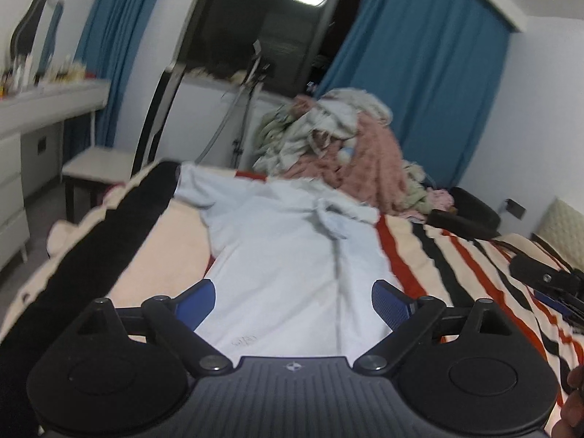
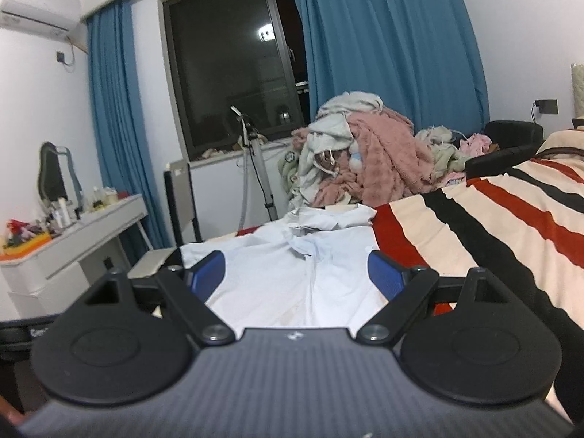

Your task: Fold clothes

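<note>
Left gripper [image 1: 294, 304] hangs level, blue fingers [image 1: 199, 303] spread wide, nothing between them. Right gripper [image 2: 296, 273] likewise, fingers [image 2: 385, 273] parted, gripping nothing.

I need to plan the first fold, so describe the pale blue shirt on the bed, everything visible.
The pale blue shirt looks like thin woven cotton with a rumpled collar at its far end and a placket line down the middle. It lies spread flat on the striped blanket, collar toward the heap of clothes, one short sleeve out to the left. Neither open gripper, left gripper or right gripper, holds it.
</note>
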Demonstrator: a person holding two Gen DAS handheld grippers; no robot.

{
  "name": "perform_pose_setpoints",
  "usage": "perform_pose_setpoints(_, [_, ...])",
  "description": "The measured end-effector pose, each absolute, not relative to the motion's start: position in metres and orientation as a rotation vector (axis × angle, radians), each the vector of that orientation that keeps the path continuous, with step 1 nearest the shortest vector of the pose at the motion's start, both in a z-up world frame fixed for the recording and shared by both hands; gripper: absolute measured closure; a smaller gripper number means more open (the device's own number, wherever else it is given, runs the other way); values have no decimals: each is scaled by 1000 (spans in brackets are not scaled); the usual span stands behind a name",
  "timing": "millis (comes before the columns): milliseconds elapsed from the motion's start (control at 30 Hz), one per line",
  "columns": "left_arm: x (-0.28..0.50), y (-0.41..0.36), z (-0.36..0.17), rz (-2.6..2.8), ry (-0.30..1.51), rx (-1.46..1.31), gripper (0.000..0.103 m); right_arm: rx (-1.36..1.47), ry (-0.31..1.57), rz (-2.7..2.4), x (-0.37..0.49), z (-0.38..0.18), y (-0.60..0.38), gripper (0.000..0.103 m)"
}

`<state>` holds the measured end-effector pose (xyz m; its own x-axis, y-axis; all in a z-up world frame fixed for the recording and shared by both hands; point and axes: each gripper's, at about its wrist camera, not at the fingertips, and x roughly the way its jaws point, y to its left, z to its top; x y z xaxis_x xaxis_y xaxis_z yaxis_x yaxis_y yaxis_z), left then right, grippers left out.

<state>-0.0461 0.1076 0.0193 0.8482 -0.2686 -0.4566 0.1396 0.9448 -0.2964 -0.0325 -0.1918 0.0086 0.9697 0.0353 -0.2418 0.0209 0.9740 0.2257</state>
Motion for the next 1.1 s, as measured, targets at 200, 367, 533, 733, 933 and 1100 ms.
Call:
perform_pose_setpoints(200, [99,142,-28,-151,663,-444,9,221,288,-17,44,-34,-209,17])
perform_pose_setpoints(367, [217,178,-81,8,674,-585,15,282,319,-31,64,-92,-229,17])
perform_pose_setpoints(533, [280,193,-105,27,551,-605,15,234,414,-52,91,-129,-230,17])
perform_pose_setpoints(733, [357,211,-134,49,403,-627,23,260,505,-22,121,-159,-226,17])
perform_pose_setpoints(933, [422,199,-148,195,468,-433,62,259,511,-29,128,-163,-225,17])
perform_pose_setpoints(1100, [424,159,-115,206,452,-190,96,257,489,-15,122,-155,-221,17])
